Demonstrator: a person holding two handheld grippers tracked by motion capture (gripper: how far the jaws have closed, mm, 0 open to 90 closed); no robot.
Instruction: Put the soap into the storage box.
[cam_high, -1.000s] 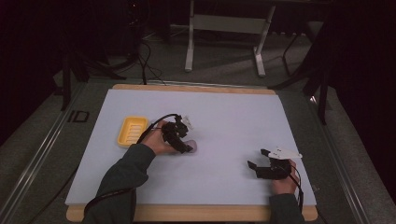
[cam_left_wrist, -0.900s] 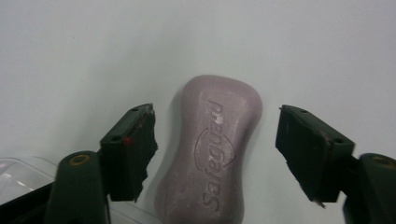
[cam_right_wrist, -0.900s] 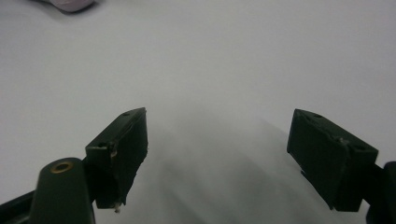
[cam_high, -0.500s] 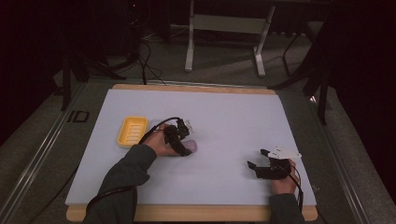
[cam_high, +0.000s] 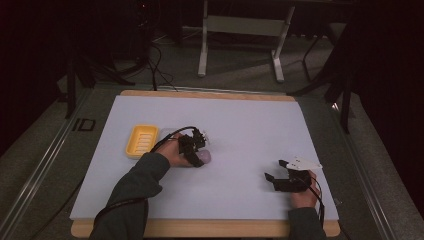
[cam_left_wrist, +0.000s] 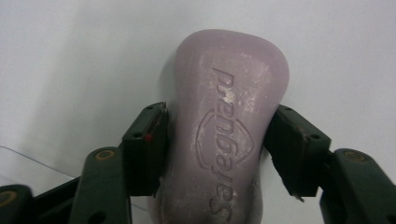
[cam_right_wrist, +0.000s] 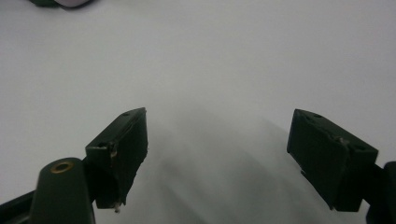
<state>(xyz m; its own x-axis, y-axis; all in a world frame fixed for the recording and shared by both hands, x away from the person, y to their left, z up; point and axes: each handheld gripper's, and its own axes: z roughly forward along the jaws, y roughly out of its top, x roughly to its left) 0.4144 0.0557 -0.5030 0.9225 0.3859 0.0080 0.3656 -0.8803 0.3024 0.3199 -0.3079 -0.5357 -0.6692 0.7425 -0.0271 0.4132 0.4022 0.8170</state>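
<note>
Two tongs, left tongs (cam_left_wrist: 219, 140) closing onto purple soap (cam_left_wrist: 224, 116), near end cropped, right tongs (cam_right_wrist: 219, 158) wide, empty

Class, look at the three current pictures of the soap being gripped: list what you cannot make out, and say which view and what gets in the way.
- Soap bar, left gripper view: its near end is cut off by the bottom edge, so the stamped name is incomplete.
- Soap bar, high view: mostly hidden under the left gripper and the hand.
- Yellow soap dish, high view: its ribs are too small to count.
- Right gripper, right gripper view: its body is cut off below.
</note>
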